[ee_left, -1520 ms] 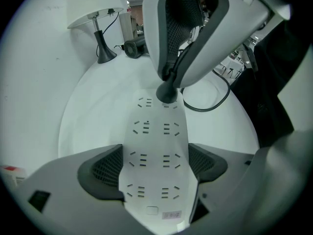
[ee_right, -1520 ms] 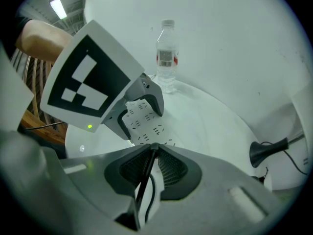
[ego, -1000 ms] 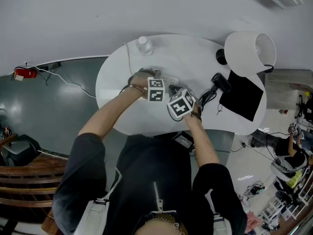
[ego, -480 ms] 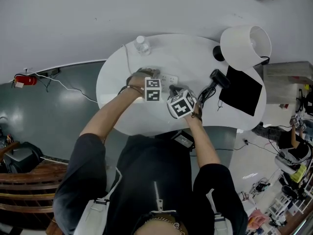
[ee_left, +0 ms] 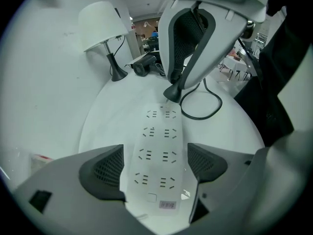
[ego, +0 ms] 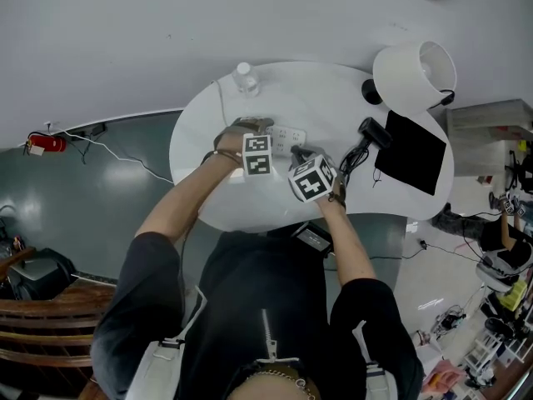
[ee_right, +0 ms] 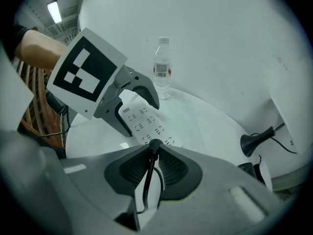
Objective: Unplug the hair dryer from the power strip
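Two holds: left gripper (ee_left: 156, 163) clamps the white rectangular plastic power strip (ee_left: 159, 131); right gripper (ee_right: 155, 150) pinches the black plug (ee_left: 172, 93) at its twelve o'clock end.

- A white oval table (ego: 325, 98) is carrying everything here.
- A white power strip (ego: 287, 137) is lying flat near its middle.
- A clear water bottle (ego: 245, 77) is standing upright at the far left edge.
- A lamp (ego: 414, 75) with a white shade is standing at the far right.
- A black hair dryer (ego: 375, 133) is lying beside a black mat (ego: 414, 152).
- Its black cord (ego: 354, 163) is looping across the tabletop towards the strip.
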The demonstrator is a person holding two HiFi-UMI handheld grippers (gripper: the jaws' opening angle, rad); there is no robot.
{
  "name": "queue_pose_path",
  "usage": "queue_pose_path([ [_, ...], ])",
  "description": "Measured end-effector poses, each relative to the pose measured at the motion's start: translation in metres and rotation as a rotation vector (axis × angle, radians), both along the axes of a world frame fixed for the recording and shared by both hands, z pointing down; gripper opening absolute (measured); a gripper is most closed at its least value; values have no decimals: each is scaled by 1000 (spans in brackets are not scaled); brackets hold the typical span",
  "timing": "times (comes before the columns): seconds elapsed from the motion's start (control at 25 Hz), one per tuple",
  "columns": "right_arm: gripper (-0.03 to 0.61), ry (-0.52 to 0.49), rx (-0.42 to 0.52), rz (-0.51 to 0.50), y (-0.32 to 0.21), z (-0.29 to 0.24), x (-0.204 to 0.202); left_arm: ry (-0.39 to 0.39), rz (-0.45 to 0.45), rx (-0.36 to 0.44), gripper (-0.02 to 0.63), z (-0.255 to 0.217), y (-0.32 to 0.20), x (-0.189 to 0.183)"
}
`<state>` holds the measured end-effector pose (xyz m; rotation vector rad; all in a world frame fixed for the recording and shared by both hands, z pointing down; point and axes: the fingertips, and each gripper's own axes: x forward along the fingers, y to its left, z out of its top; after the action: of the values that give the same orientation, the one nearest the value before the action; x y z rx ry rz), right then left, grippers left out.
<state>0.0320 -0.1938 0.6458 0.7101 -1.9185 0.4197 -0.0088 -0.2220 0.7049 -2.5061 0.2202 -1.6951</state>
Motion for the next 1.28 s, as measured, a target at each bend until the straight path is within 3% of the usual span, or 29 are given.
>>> queue_pose_path([
  [0.6, 55, -18, 76, 15, 14, -22, 0, 83, -87, 29, 390, -29, 32, -16],
  [0.68, 55, -23, 92, 18, 15, -26, -1, 100, -95, 51, 325, -37, 35, -18],
  [0.8, 55, -30, 114, 28, 18, -32, -1, 129, -109, 92, 112, -49, 39, -22],
  [0.88, 55, -37, 129, 35, 19, -37, 0, 151, -126, 106, 53, -57, 40, -24],
  [1.28, 55, -93, 239, 73, 20, -67, 0, 246, -219, 161, 25, -95, 48, -39],
])
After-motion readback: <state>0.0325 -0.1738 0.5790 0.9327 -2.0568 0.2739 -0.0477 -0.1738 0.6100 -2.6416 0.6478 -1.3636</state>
